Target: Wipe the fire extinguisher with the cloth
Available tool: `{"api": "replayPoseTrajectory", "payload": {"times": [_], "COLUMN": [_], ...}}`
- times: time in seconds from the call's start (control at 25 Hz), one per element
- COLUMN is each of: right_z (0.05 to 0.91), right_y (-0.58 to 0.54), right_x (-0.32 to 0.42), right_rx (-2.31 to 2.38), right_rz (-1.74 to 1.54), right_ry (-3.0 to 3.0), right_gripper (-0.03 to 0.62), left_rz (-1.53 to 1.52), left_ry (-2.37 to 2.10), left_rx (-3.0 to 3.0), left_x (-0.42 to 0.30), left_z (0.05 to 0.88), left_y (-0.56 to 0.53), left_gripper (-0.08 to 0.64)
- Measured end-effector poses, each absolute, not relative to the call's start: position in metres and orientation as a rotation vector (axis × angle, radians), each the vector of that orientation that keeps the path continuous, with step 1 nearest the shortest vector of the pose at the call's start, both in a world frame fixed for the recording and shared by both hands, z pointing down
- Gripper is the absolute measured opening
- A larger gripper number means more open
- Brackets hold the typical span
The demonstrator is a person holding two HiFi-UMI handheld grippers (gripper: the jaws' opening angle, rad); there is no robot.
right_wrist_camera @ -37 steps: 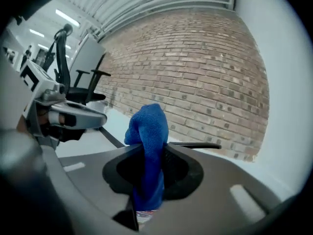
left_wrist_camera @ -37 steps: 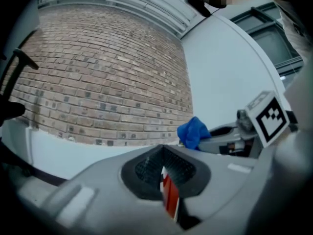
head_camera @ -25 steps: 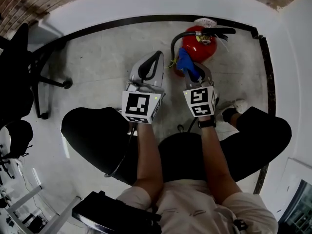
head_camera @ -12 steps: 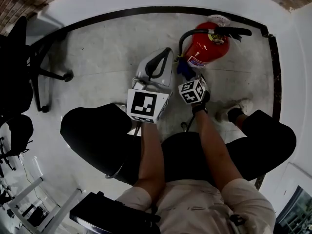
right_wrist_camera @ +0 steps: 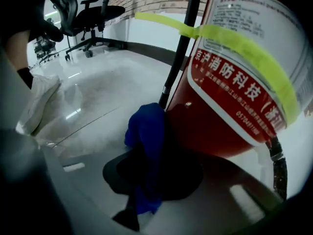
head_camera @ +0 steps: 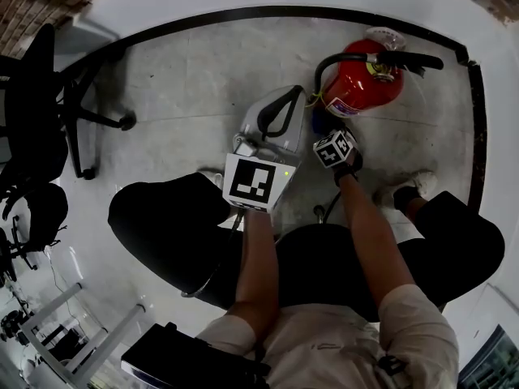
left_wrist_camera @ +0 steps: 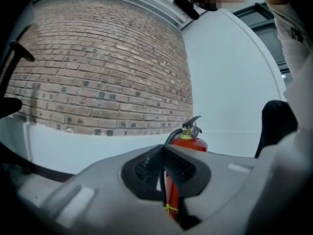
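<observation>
Left gripper (head_camera: 284,110): jaws closed together, nothing held, position as before. Right gripper (head_camera: 327,130): jaws clamped on the blue cloth (right_wrist_camera: 145,131), now lower on the fire extinguisher (head_camera: 361,83) than a second ago. The cloth appears to touch its base, though shadow obscures this. The extinguisher stands upright by the wall.

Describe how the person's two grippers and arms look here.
The left gripper and right gripper have light grey shells and black jaw pads. Each carries a white cube with black square markers. The person wears a pale short-sleeved shirt and dark trousers.
</observation>
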State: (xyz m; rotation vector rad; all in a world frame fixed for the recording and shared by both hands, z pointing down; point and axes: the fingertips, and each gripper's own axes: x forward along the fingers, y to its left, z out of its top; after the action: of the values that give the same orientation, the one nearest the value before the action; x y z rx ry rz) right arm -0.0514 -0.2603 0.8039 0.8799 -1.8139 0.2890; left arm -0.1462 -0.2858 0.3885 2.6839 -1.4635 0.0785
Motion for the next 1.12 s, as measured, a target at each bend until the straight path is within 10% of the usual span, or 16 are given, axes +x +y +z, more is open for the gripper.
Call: {"api": "replayPoseTrajectory", "payload": {"times": [0.4, 1.12], "right_z": [0.692, 0.365], "right_y": [-0.235, -0.296], "right_x": [-0.080, -0.032], "right_rx": [1.129, 1.576], "right_rz": [0.564, -0.271], "right_ry": [-2.171, -2.299], "right_gripper": [0.075, 0.077], "left_rz": [-0.029, -0.156], "left_ry": [-1.513, -1.524], "left_rx": [2.683, 2.663], "left_x": [-0.157, -0.161], "left_z": [0.367, 0.349], "left_y": [-0.283, -0.274], "left_gripper": [0.002, 0.002]}}
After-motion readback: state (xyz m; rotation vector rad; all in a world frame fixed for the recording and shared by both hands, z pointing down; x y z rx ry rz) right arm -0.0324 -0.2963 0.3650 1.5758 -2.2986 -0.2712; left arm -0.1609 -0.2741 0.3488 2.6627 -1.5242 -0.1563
